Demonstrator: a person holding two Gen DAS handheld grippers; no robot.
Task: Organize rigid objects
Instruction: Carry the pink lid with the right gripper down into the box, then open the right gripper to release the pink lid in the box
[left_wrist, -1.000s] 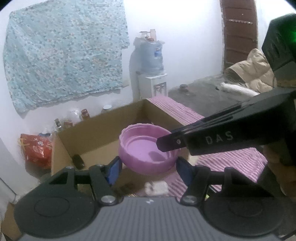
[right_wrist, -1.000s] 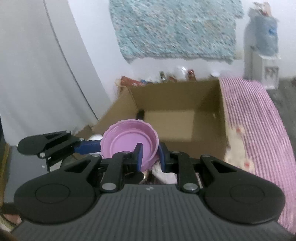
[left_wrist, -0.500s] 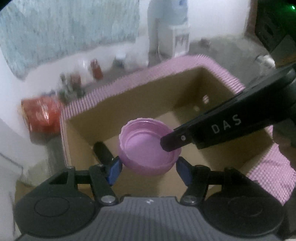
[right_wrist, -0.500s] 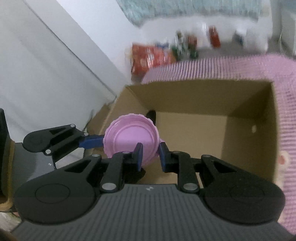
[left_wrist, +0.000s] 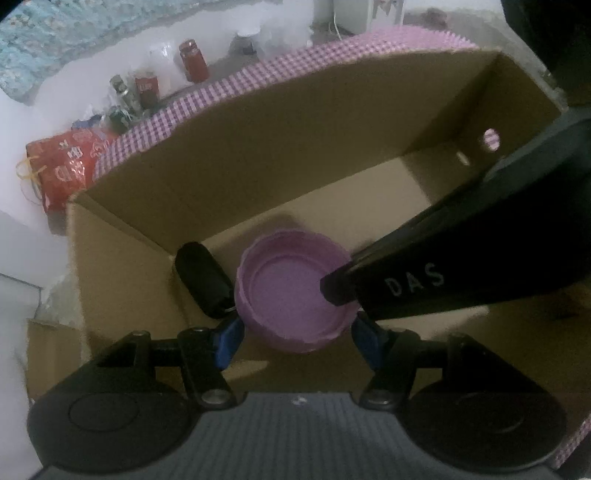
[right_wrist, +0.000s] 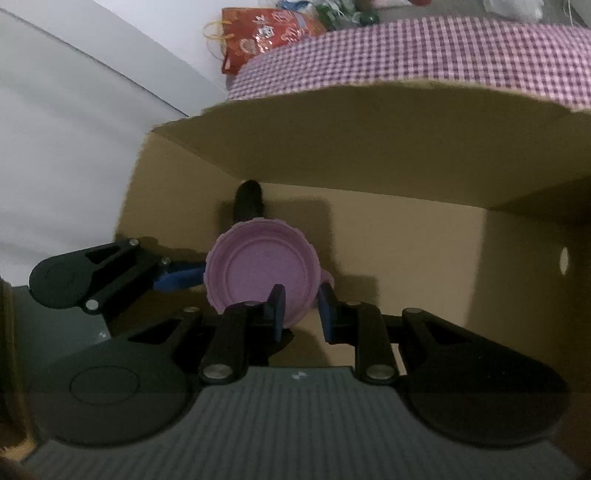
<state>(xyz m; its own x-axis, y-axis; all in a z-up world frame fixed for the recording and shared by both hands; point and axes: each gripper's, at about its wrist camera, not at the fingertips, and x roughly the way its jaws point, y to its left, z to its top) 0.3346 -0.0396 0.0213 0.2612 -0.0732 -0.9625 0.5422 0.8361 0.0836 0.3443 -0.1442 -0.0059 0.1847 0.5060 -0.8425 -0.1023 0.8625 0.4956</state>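
Left wrist view: one purple bowl (left_wrist: 295, 291) hangs inside the one open cardboard box (left_wrist: 258, 147), low over its floor. The left tool (left_wrist: 297, 338) has its two blue pads spread wide, one at either side of the bowl; I cannot tell whether they press it. The right tool (right_wrist: 300, 308) comes in from 3 o'clock and pinches the bowl's rim between its pads. One dark object (left_wrist: 203, 280) lies in the box at the bowl's 9 o'clock, touching it. At 10 o'clock beyond the box sit one red bag (left_wrist: 62, 170) and several jars (left_wrist: 147, 88).
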